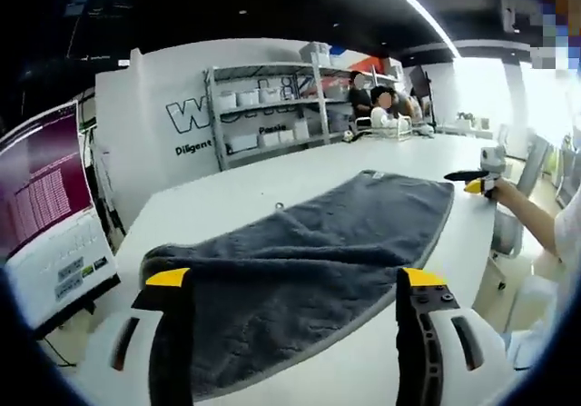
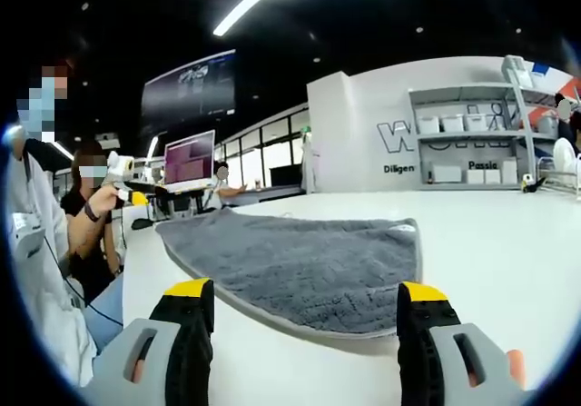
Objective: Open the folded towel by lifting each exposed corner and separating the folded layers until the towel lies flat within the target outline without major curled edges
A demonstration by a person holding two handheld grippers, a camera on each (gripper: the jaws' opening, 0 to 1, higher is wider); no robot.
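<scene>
Open white table (image 1: 272, 183) on all sides of the grey towel (image 1: 309, 252); bare surface beyond its far edge and beside its long hems. Left gripper (image 1: 295, 283) spread wide over the near towel end, nothing between the jaws but cloth. Right gripper (image 2: 304, 297) likewise parted. Wire rack (image 1: 386, 129) at the far table end, well apart. Shelving (image 1: 272, 106) off the table.

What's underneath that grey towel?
The grey towel lies on a white table. Bare tabletop shows all around it; whatever is directly beneath the cloth is covered.
</scene>
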